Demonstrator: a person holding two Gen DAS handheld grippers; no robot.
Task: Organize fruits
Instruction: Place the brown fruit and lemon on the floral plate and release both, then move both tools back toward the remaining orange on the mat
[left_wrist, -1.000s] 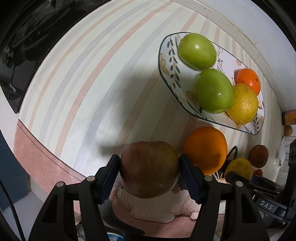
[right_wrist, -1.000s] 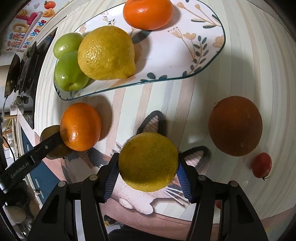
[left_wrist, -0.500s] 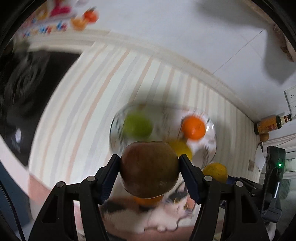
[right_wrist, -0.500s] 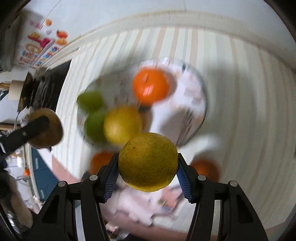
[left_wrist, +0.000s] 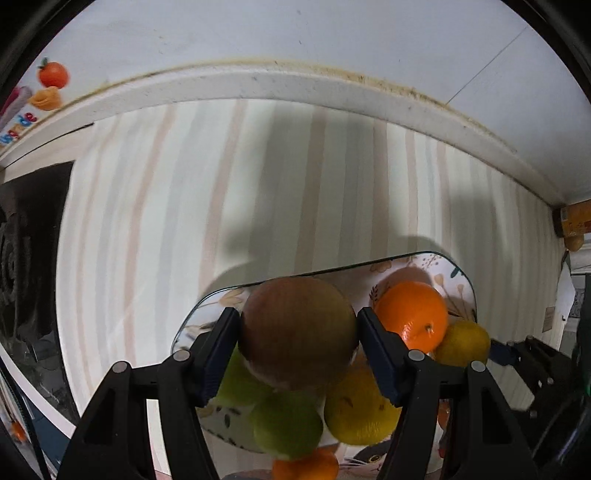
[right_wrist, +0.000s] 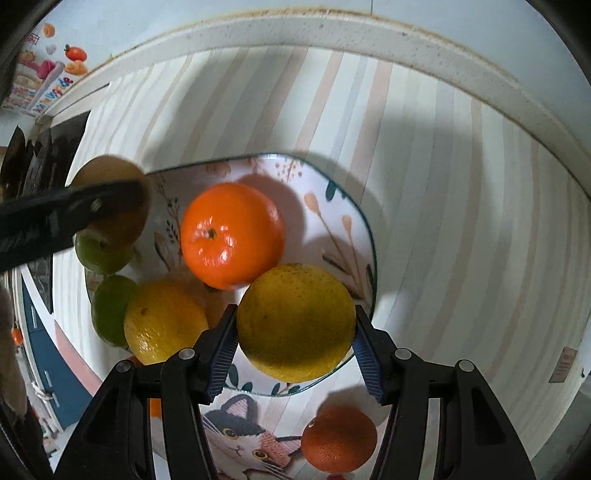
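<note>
Left gripper (left_wrist: 297, 332) is clamped on a brownish apple (left_wrist: 297, 328), right gripper (right_wrist: 295, 332) on a yellow-green citrus (right_wrist: 295, 321), both hanging over the plate (right_wrist: 332, 206). Released from here, either could roll off: limes (right_wrist: 110, 310) at 9 o'clock, a lemon (right_wrist: 164, 321) and an orange (right_wrist: 232, 234) at 11 crowd it. A tangerine (right_wrist: 338, 439) lies off-plate.
</note>
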